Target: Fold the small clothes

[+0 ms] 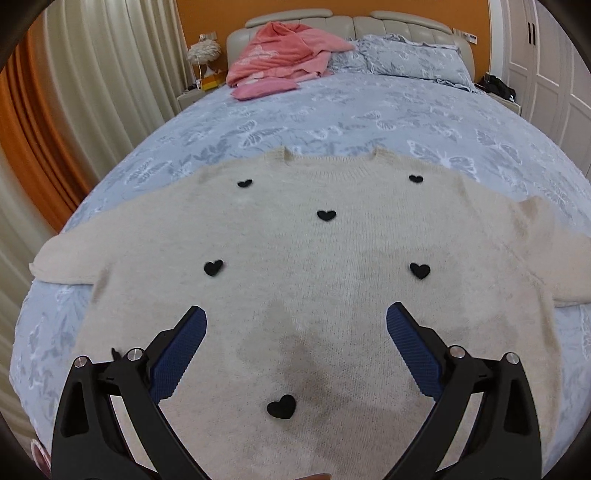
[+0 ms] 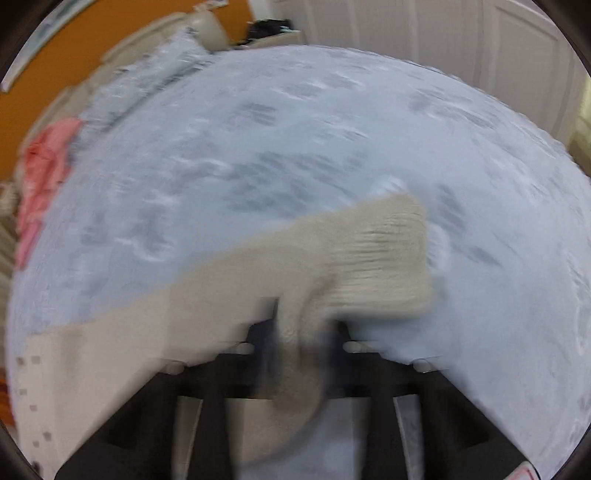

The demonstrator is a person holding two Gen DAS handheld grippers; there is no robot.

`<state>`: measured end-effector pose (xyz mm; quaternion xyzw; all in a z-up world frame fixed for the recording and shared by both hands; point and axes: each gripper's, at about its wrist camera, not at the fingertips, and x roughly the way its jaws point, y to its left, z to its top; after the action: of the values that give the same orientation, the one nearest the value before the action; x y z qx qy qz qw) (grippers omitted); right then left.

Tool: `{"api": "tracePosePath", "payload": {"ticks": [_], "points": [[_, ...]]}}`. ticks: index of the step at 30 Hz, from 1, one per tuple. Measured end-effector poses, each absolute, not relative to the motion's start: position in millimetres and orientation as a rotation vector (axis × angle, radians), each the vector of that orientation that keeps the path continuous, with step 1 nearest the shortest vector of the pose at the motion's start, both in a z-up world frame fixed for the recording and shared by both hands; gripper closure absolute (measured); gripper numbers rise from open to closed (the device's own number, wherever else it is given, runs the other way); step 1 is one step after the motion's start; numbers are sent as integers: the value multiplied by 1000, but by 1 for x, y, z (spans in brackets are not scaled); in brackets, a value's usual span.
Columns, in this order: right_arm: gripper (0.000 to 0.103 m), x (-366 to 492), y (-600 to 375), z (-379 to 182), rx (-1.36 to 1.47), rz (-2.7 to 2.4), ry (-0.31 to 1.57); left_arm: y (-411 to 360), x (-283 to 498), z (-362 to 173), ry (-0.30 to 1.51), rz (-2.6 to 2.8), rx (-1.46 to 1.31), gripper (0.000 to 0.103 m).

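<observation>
In the left wrist view, a cream sweater [image 1: 314, 295] with small black hearts [image 1: 326, 215] is seen laid flat, front up, on a bed [image 1: 332, 114] covered in a pale blue butterfly-print quilt. Its neckline points toward the headboard [image 1: 351, 22] and both sleeves are spread out to the sides. The left hand-held gripper [image 1: 295, 325] is held above the lower part of the sweater with its jaws wide apart and nothing between the blue pads [image 1: 177, 358]. A heap of pink clothes [image 1: 277, 55] is seen at the head of the bed beside a blue pillow [image 1: 413, 59]. Curtains [image 1: 85, 92] hang to the left, and a small lamp [image 1: 203, 51] stands on a bedside stand.

The right wrist view is blurred. The right hand-held gripper [image 2: 299, 347] is seen closed on the sweater's sleeve [image 2: 332, 258], with cream fabric pinched between its fingers just behind the ribbed cuff [image 2: 388, 266]. The cuff is spread out past the fingertips, over the blue quilt; whether it touches the quilt cannot be told. The rest of the sleeve runs off toward the lower left. The pink clothes [image 2: 44, 166] appear at the far left edge, and white doors [image 2: 443, 33] stand beyond the bed
</observation>
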<state>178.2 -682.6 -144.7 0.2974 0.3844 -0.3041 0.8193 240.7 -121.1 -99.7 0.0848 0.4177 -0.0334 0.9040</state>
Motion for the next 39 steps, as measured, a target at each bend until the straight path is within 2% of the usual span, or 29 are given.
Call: {"api": "tracePosePath", "payload": {"ticks": [6, 10, 12, 16, 18, 19, 22, 24, 28, 30, 31, 32, 33, 34, 35, 37, 39], "points": [[90, 233, -577, -47, 520, -271, 629, -106, 241, -97, 851, -63, 136, 7], [90, 287, -448, 1, 451, 79, 596, -88, 237, -84, 832, -63, 91, 7], [89, 311, -385, 6, 449, 224, 608, -79, 236, -78, 833, -66, 63, 6], [76, 354, -250, -15, 345, 425, 701, -53, 236, -69, 854, -96, -24, 5], [76, 358, -211, -24, 280, 462, 722, -39, 241, -71, 884, -132, -80, 5], [74, 351, -206, -22, 251, 460, 706, -32, 244, -72, 894, -143, -103, 5], [33, 313, -232, -12, 213, 334, 605, -18, 256, -78, 914, -168, -181, 5], [30, 281, -256, -23, 177, 192, 579, -11, 269, -86, 930, -181, -246, 5], [30, 237, -323, -86, 67, -95, 765, -6, 307, -119, 1004, -163, -379, 5], [33, 227, -343, -116, 89, -129, 858, -2, 320, -131, 1019, -136, -444, 6], [34, 225, -352, -130, 96, -131, 889, -1, 327, -136, 1016, -130, -476, 10], [37, 226, -353, -137, 91, -134, 907, 0, 333, -141, 1019, -122, -486, 30], [41, 227, -352, -147, 87, -130, 931, -2, 340, -144, 1027, -115, -473, 42], [59, 229, -352, -155, 98, -116, 946, -2, 342, -145, 1028, -98, -452, 62], [92, 236, -355, -167, 126, -97, 965, -1, 345, -144, 1025, -85, -436, 81], [94, 242, -360, -160, 196, -105, 931, 9, 348, -140, 1011, -101, -462, 90], [94, 240, -364, -142, 242, -115, 838, 18, 346, -132, 971, -119, -470, 91]]}}
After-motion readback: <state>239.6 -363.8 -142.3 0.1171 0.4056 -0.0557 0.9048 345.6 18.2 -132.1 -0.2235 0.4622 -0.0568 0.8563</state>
